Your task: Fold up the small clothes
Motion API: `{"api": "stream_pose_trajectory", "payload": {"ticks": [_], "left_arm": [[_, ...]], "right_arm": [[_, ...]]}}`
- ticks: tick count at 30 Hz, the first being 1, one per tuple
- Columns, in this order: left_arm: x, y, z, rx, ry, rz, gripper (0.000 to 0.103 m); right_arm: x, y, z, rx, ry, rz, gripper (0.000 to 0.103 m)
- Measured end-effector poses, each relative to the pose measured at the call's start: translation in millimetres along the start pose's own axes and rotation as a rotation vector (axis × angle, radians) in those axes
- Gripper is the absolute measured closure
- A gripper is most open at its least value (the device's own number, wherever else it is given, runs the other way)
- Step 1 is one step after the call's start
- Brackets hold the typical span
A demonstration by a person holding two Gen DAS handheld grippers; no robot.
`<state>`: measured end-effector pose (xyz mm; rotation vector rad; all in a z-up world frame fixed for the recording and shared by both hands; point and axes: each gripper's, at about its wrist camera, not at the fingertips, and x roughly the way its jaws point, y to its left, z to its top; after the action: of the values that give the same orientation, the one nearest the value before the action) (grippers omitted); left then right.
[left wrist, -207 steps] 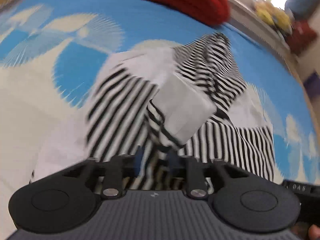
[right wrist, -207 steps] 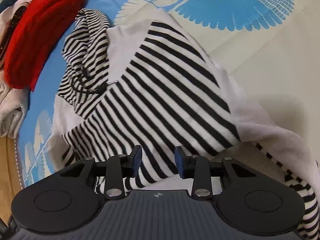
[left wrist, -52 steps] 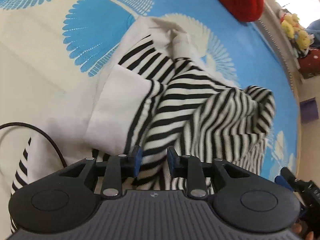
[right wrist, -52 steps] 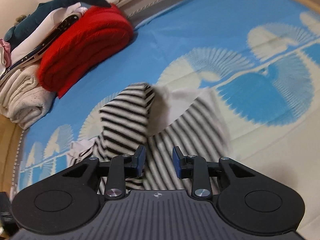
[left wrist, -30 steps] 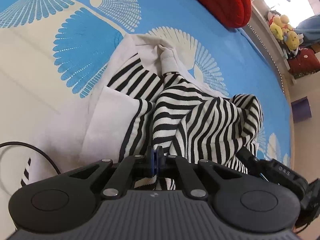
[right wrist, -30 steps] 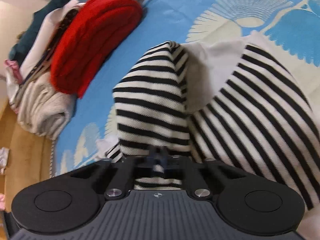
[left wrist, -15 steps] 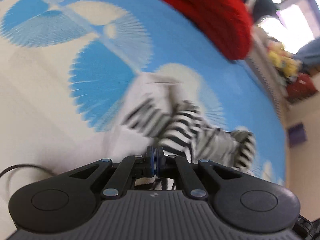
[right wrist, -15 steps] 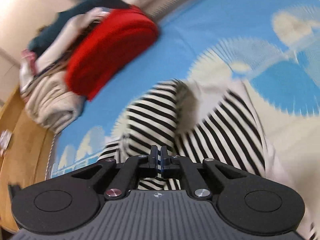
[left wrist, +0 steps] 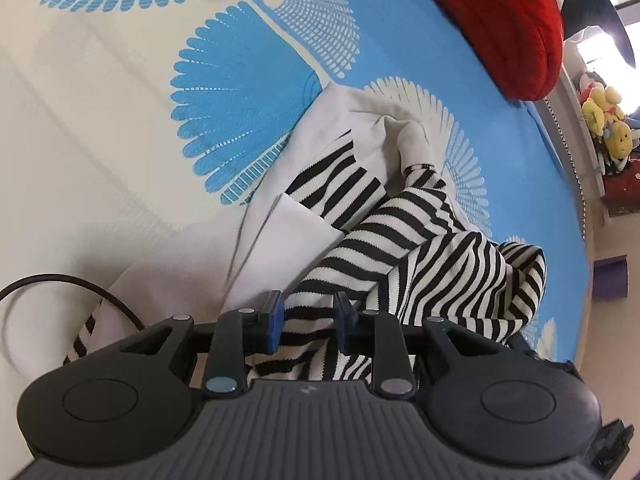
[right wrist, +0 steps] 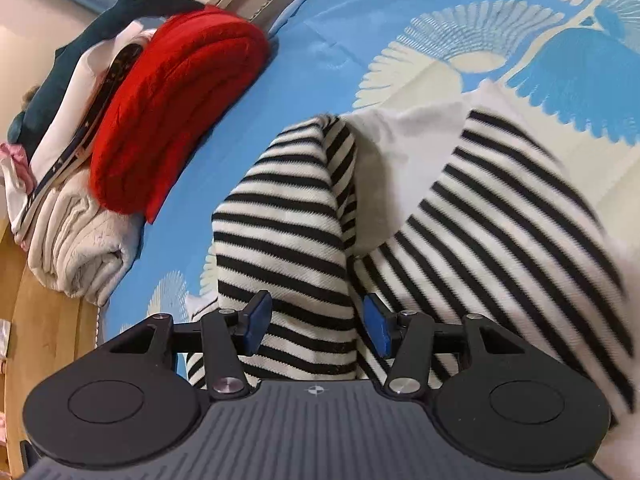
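A black-and-white striped top with plain white parts [left wrist: 404, 240] lies bunched on the blue and cream bedspread [left wrist: 120, 120]. My left gripper [left wrist: 308, 320] is open, its blue pads apart just above the striped cloth, holding nothing. In the right wrist view the striped top [right wrist: 288, 216] has a striped fold humped up in front, with a flatter striped panel to its right. My right gripper [right wrist: 314, 322] is open, its pads on either side of the striped fold and not pinching it.
A folded red sweater [right wrist: 176, 108] lies on a stack of folded pale clothes [right wrist: 76, 240] at the bed's far edge; the red sweater also shows in the left wrist view [left wrist: 504, 20]. A black cable [left wrist: 52, 284] curls at the left. Yellow plush toys [left wrist: 604, 116] sit beyond the bed.
Both grippers were shut on the striped cloth and lifting it half a second ago. Now both have opened and let it go, and the cloth has settled on the bed.
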<state>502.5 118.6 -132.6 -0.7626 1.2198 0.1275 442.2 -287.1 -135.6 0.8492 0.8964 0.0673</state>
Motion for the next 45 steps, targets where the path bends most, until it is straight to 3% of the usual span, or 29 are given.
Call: {"api": "stream_pose_trajectory", "payload": {"ticks": [1,2,3,4,5,8,14,17,20,22,24,25,33,35,36,37,40,43,45], "left_arm": [[0,-1,0,0.008,-0.002,0.001,0.078],[0,-2,1,0.018,-0.006,0.004,0.085],[-1,-4,1,0.033,-0.014,0.007,0.088],[-2,-6,1,0.048,-0.023,0.009,0.097],[-4,-8,1,0.066,-0.034,0.011,0.102],[-11,-13,0,0.091,-0.055,-0.003,0.102],[-26,-21,3,0.105,-0.128,-0.126,0.102],[-28,-24,2,0.111,-0.138,-0.151,0.102],[-24,-21,-1,0.087,-0.114,-0.132,0.102],[-17,-19,-3,0.065,-0.089,-0.114,0.102],[-15,-18,-3,0.063,-0.079,-0.108,0.102],[-14,-19,-3,0.069,-0.079,-0.106,0.102],[-16,-19,0,0.088,-0.066,-0.112,0.102],[-16,-18,2,0.083,-0.063,-0.113,0.102],[-16,-18,3,0.081,-0.063,-0.115,0.102],[-17,-18,4,0.079,-0.065,-0.12,0.102],[-24,-21,7,0.075,-0.081,-0.158,0.102],[-34,-22,10,0.064,-0.106,-0.205,0.102],[-42,-24,11,0.072,-0.126,-0.223,0.102]], "right_arm": [[5,1,-2,-0.005,0.019,0.009,0.07],[10,2,-3,-0.004,0.038,0.033,0.08],[13,3,-4,-0.005,0.045,0.042,0.099],[12,5,-6,-0.016,0.039,0.044,0.103],[10,7,-6,-0.037,0.029,0.045,0.103],[-7,13,-3,-0.072,-0.008,0.059,0.103],[-77,27,12,-0.162,-0.091,0.154,0.103],[-88,18,12,-0.212,-0.085,0.107,0.103],[-66,-3,15,-0.104,-0.036,0.031,0.094],[-49,-8,14,-0.077,-0.023,0.025,0.062],[-37,-6,11,-0.079,-0.026,-0.002,0.047],[-31,-5,10,-0.072,-0.026,-0.011,0.046],[16,-3,-1,-0.031,-0.001,-0.004,0.046],[21,-5,-2,-0.025,0.007,0.022,0.065],[20,-5,-1,-0.024,0.008,0.041,0.098],[17,-3,-1,-0.028,0.004,0.063,0.101],[-16,11,7,-0.056,-0.058,0.141,0.101],[-77,27,16,-0.118,-0.139,0.233,0.102],[-115,31,18,-0.141,-0.175,0.204,0.102]]}}
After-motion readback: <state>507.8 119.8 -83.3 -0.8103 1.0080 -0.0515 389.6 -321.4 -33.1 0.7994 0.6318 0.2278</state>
